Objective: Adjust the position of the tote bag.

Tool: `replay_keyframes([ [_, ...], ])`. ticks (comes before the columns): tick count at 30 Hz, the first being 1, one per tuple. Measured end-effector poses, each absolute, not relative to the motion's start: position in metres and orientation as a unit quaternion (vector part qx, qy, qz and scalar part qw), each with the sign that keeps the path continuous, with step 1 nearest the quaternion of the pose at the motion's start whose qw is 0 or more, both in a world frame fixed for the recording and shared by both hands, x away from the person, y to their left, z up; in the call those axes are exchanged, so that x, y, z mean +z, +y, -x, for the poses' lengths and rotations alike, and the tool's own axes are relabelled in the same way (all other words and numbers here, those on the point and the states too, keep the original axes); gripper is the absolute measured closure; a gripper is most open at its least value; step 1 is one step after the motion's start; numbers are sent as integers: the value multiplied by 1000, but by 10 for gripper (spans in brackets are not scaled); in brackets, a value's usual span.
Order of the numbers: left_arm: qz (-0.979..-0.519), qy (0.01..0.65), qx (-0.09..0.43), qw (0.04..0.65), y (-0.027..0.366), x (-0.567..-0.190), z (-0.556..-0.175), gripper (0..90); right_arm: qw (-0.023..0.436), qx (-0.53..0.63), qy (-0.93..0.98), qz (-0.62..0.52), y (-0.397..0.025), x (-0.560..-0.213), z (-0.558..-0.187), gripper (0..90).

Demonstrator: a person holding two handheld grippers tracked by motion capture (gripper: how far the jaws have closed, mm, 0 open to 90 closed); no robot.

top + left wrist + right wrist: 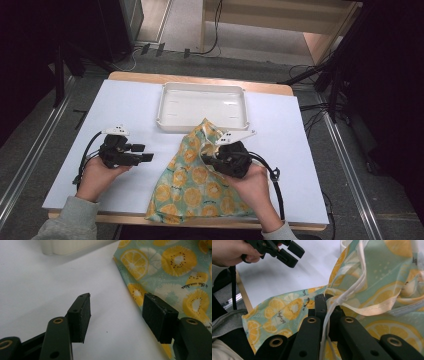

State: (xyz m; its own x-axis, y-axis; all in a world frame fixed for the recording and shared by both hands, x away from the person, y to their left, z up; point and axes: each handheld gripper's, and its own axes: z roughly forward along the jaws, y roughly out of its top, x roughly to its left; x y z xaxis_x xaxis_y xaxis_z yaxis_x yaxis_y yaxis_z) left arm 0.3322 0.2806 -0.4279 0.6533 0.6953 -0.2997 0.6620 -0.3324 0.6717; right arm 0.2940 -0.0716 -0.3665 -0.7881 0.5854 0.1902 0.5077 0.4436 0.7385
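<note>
In the high view the person's left hand [97, 175] comes in over the near edge of the desk [130, 107], toward its left corner, and holds the left gripper [148, 157] level, pointing right toward a fruit-print cloth bag [192, 187]; the right hand [252, 182] comes in nearer the right corner and holds the right gripper [206, 160] pointing left, over the upper part of the bag. The bag lies flat near the middle of the near edge, its bottom hem overhanging that edge and its gathered mouth reaching toward a white tray [202, 105] at the far edge. In the left gripper view the fingers [80, 315] stand wide apart with only bare desk [37, 282] between them; the bag [170, 262], printed with lemon and kiwi slices, lies just beside the right-hand finger, and small dark script on it is too fine to read; a corner of the tray [62, 246] shows at the top. In the right gripper view the fingers [320, 306] are pressed together on a pale drawstring [352, 291] that runs up to the bag's [284, 310] puckered mouth, which is lifted off the desk [282, 277]; the print again carries tiny unreadable writing; the left gripper [290, 254], fingers apart, hangs in the hand [230, 251] at the top left, well clear of the cloth, and a grey sleeve [229, 317] shows at the lower left
</note>
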Motion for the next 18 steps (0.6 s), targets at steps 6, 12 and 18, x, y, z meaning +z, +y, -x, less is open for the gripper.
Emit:
replay_keyframes([
  [6,-815,414,20,405,280,-427,-332,404,39,412,852,-321,-67,-376,-292,900],
  [12,-816,413,20,403,279,-427,-331,404,29,406,856,-319,-62,-388,-288,900],
  [18,-818,412,23,402,281,-427,-331,404,23,397,862,-314,-57,-399,-284,900],
])
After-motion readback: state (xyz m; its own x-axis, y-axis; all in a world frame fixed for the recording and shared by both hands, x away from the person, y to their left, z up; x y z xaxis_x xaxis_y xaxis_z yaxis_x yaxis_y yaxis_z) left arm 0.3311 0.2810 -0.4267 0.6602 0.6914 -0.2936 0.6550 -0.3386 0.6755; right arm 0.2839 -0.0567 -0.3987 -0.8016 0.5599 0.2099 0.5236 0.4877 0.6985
